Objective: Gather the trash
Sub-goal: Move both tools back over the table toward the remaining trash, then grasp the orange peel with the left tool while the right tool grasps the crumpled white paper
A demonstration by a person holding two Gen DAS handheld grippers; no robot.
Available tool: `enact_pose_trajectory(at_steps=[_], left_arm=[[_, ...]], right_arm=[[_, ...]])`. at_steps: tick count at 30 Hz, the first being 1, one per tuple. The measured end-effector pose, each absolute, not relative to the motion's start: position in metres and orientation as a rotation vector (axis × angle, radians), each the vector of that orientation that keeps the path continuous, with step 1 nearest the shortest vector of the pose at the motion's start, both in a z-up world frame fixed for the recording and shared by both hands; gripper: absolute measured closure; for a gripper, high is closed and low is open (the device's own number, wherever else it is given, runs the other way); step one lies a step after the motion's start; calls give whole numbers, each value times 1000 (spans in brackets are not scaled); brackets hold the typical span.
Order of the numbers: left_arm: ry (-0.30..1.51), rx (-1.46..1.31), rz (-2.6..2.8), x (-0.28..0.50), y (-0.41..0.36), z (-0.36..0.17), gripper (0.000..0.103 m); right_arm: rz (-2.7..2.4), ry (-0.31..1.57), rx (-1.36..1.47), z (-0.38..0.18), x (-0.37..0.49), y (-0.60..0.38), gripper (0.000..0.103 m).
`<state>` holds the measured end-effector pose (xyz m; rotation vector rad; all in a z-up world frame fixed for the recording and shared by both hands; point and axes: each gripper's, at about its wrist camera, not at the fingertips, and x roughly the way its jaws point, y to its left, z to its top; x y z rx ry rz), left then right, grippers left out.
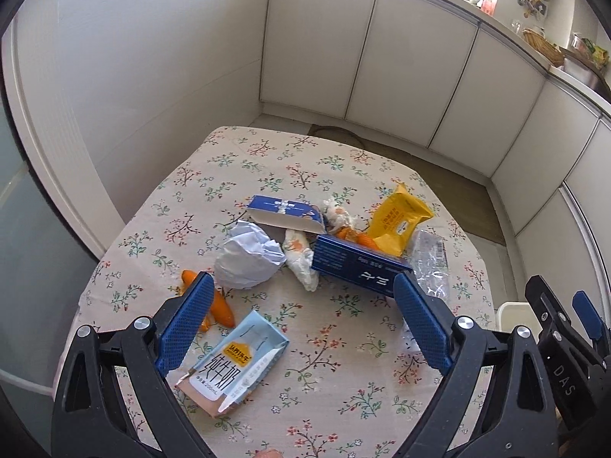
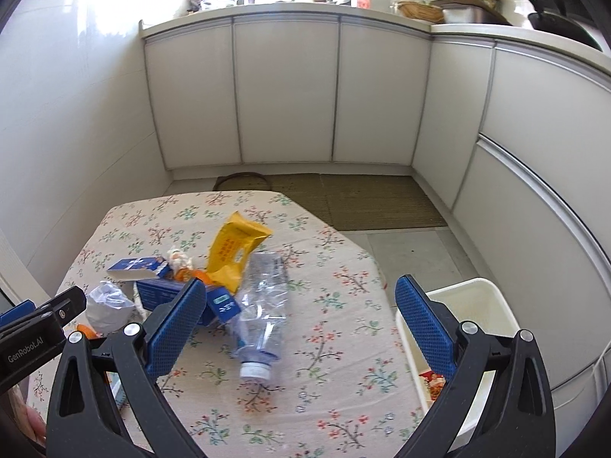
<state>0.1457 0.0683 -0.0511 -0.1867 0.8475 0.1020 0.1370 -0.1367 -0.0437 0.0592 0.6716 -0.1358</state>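
Trash lies on a floral tablecloth (image 1: pixel 267 160): a light-blue milk carton (image 1: pixel 233 366), orange peel (image 1: pixel 221 307), a crumpled white paper ball (image 1: pixel 248 257), two dark-blue boxes (image 1: pixel 355 265) (image 1: pixel 286 213), a yellow wrapper (image 1: pixel 399 221) and a crushed clear plastic bottle (image 2: pixel 259 305). My left gripper (image 1: pixel 301 320) is open and empty above the carton. My right gripper (image 2: pixel 301 320) is open and empty above the table, right of the bottle. A white bin (image 2: pixel 473 305) stands beside the table's right edge with a red wrapper (image 2: pixel 431 379) inside.
White cabinets (image 2: pixel 286 87) wrap around the back and right. A woven mat (image 2: pixel 366 202) lies on the floor beyond the table. A white wall (image 1: pixel 133 95) runs along the table's left side. The counter holds a basket (image 2: pixel 418 9) and pans.
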Motion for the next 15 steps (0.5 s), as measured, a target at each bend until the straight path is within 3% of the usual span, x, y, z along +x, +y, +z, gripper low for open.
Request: enact_pose_trajectory(at_steps=[7, 15], left_arm=[[975, -241, 136, 162, 114, -82, 13], [1177, -318, 212, 185, 159, -140, 22]], right_arm=[[-93, 703, 44, -56, 147, -108, 7], [-67, 754, 46, -67, 157, -99, 7]])
